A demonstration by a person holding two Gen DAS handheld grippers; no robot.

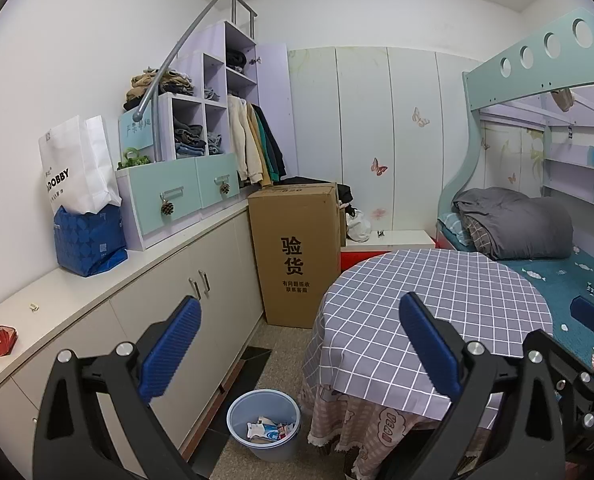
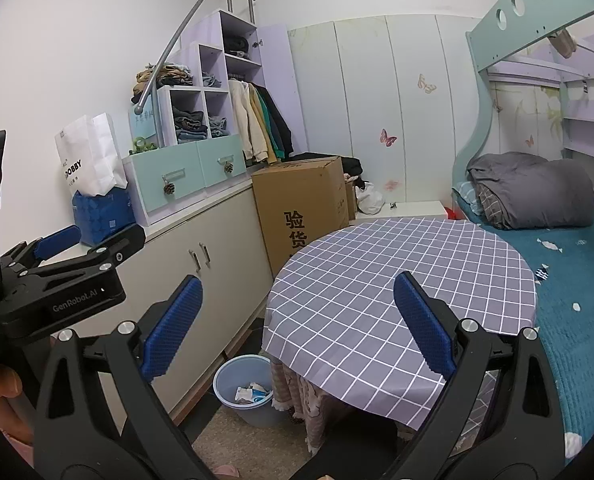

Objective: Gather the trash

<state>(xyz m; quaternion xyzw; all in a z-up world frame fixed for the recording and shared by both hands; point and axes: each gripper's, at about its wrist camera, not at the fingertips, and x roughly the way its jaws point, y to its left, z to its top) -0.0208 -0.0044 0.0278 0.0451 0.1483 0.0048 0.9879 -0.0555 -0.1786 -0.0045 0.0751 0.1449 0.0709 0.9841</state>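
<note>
A pale blue waste bin (image 1: 257,450) stands on the floor between the cabinet and the round table, with paper wrappers (image 1: 271,432) inside. The bin (image 2: 253,416) shows in the right wrist view too. A crumpled red wrapper (image 1: 0,341) and a tiny white scrap (image 1: 34,307) lie on the white countertop at the left. My left gripper (image 1: 301,344) hangs open and empty above the bin. My right gripper (image 2: 299,326) is open and empty over the table's near edge. The left gripper (image 2: 93,240) is at the left of the right wrist view.
The round table (image 1: 437,300) wears a grey checked cloth. A tall cardboard box (image 1: 297,256) stands behind the bin. White and blue bags (image 1: 85,216) sit on the countertop. A bed (image 2: 569,280) with a teal cover runs along the right.
</note>
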